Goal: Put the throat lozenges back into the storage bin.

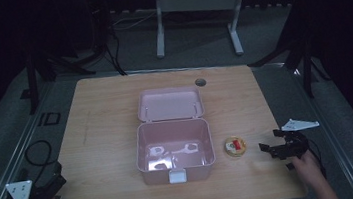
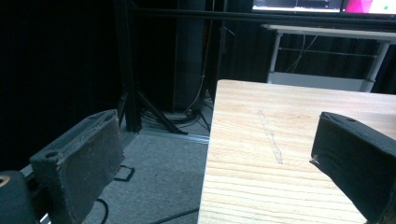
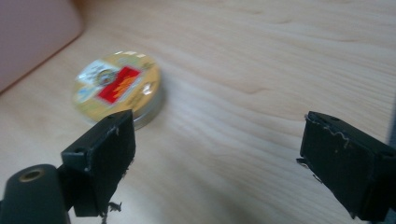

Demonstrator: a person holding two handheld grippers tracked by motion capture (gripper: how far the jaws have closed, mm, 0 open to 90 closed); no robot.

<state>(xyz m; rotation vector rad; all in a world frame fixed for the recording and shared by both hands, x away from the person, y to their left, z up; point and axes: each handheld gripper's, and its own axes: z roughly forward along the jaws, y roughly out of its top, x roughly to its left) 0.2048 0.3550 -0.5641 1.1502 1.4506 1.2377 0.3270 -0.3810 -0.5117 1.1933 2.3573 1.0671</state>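
Your right tongs [image 1: 272,148] sit low over the counter [image 1: 103,133] near its right edge, jaws spread wide with nothing between them. Just ahead of those jaws, off toward the left one, lies the small round tin [image 1: 235,146], flat on the wood, gold with a red label on its lid. Through the right gripper view the tin [image 3: 119,88] rests beyond the tip of the left jaw, not touching it, and bare wood fills the gap between the jaws. A corner of the pink box [image 3: 32,37] shows past the tin, close beside it but apart.

That pink box [image 1: 174,150] stands mid-counter, well to the left of your right tongs, open, with its lid [image 1: 170,103] thrown back behind it and a white latch [image 1: 177,176] on the near wall. Pale shapes lie on its floor; I cannot tell what they are.

Your left tongs [image 1: 53,181] hang right at the counter's near left corner, far from the box and the tin. Jaws wide there too, empty. In the left gripper view the left jaw hangs over grey floor [image 2: 154,182] and cables, the right jaw over the wood [image 2: 280,140], with the counter's edge running up between them.
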